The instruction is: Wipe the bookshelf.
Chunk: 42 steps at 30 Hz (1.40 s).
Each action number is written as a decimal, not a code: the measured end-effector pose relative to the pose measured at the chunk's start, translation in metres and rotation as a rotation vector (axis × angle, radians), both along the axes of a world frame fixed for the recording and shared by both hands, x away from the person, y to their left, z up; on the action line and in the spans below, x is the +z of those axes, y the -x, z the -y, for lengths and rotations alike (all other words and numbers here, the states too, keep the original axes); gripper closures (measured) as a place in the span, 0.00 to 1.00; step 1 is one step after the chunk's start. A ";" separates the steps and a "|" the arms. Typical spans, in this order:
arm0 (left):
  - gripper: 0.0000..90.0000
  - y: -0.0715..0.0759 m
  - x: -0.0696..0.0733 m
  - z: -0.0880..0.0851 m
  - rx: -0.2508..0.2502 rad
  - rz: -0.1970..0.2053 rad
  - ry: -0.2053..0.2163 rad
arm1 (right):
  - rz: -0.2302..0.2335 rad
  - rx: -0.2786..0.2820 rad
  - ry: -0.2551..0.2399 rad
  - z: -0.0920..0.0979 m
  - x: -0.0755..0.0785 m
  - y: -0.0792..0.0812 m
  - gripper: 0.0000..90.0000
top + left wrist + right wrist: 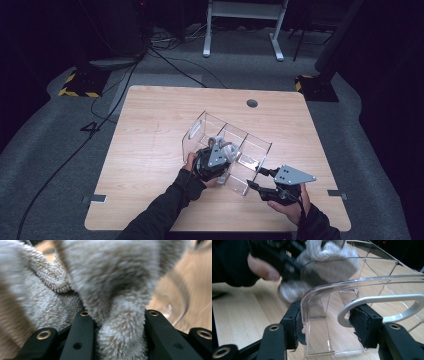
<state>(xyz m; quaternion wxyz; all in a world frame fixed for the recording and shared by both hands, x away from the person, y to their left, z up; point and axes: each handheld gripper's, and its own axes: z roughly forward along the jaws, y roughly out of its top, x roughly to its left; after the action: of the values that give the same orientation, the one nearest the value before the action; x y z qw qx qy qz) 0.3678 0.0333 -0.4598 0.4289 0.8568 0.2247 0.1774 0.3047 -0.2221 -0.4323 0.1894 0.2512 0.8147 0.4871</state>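
Observation:
A clear plastic organiser (193, 136) with several compartments and a handle cut-out lies askew on the wooden table (150, 125). My left gripper (226, 156) hovers over its middle, shut on a fluffy grey cloth (227, 148). In the left gripper view the cloth (112, 277) bulges out between the black jaws of that gripper (118, 313). My right gripper (256, 179) is at the organiser's near right end. In the right gripper view this gripper (328, 320) clamps the clear end wall (372, 280) beside the white-edged handle hole (382, 300). The cloth (329, 252) hangs beyond it.
A round cable hole (252, 103) sits near the table's far edge. Beyond the table are floor cables (165, 60), a white stand's legs (207, 50) and two bases with yellow-black tape (80, 85). Bare tabletop stretches to the left of the organiser.

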 end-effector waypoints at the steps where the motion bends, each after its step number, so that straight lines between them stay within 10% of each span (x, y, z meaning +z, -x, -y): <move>1: 0.81 0.001 -0.009 -0.001 0.000 -0.016 -0.010 | 0.001 -0.002 0.001 0.000 0.000 0.000 0.51; 14: 0.83 0.001 -0.026 -0.005 -0.008 -0.084 -0.013 | -0.001 0.004 0.004 0.000 0.000 0.000 0.51; 32: 0.81 -0.037 0.045 0.002 -0.033 -0.020 0.122 | -0.009 0.009 0.004 0.000 0.001 0.000 0.51; 42: 0.81 -0.038 0.037 0.014 -0.045 -0.035 0.002 | -0.010 0.009 0.004 0.001 0.001 -0.001 0.51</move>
<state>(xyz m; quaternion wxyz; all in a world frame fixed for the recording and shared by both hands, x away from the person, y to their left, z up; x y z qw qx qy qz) 0.4057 0.0188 -0.4230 0.4297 0.8641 0.2132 0.1524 0.3055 -0.2228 -0.4312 0.1839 0.2496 0.8177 0.4851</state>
